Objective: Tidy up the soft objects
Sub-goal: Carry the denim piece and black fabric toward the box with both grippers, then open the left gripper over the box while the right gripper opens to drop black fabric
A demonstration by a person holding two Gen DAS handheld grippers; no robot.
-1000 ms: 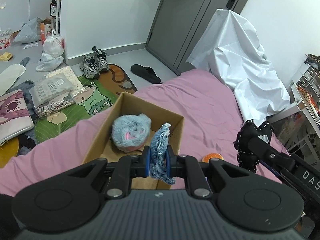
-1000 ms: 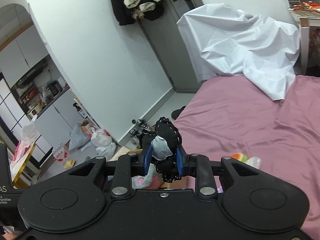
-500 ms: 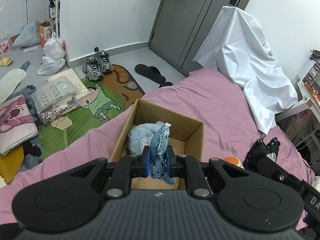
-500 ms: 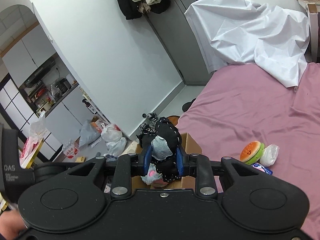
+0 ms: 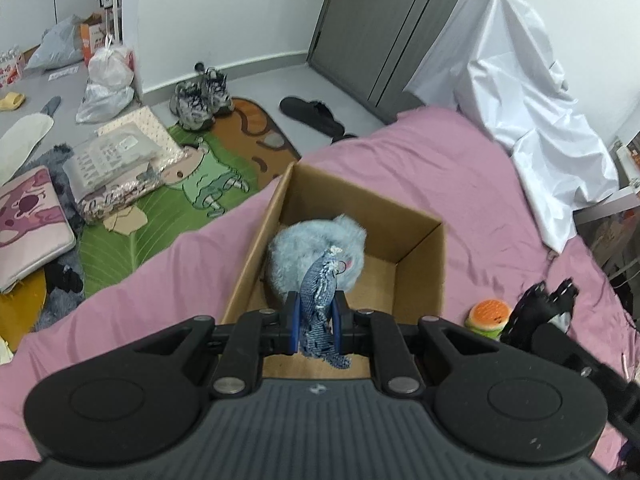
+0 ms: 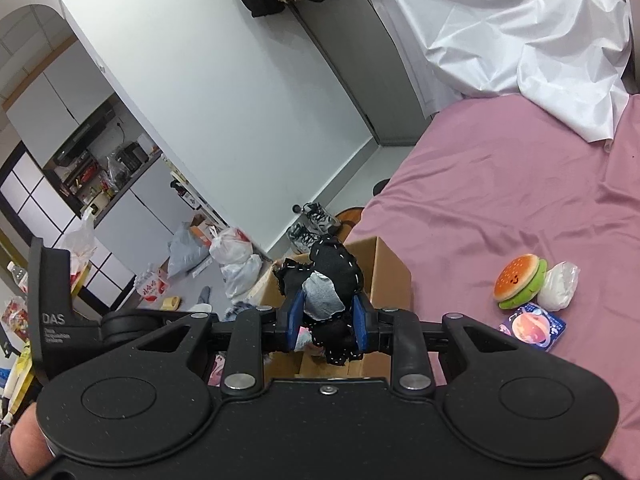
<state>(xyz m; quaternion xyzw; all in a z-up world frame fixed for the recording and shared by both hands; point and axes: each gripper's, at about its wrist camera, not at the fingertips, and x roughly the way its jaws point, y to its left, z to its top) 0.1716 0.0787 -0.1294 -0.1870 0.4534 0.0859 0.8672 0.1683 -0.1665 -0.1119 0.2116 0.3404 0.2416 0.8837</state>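
My left gripper [image 5: 316, 322] is shut on a blue denim fabric toy [image 5: 320, 300] and hangs over the near end of an open cardboard box [image 5: 420, 264] on the pink bed. A fluffy pale-blue plush [image 5: 308, 256] lies inside the box. My right gripper [image 6: 328, 320] is shut on a black stitched plush with a grey patch [image 6: 332, 280], held just above the box [image 6: 390, 276]. In the left wrist view that black plush [image 5: 540, 304] shows at the right, beside a burger plush [image 5: 490, 314].
A burger plush [image 6: 520, 278], a white wrapped item [image 6: 560, 286] and a small blue packet [image 6: 534, 326] lie on the pink sheet [image 6: 520, 184] right of the box. A white sheet [image 5: 520, 100] drapes the far corner. Shoes [image 5: 200, 98], bags and a rug [image 5: 168, 208] cover the floor left of the bed.
Both grippers sank toward the box with their toys still held. The box and blue plush look larger in the left wrist view. The burger plush came fully into the right wrist view.
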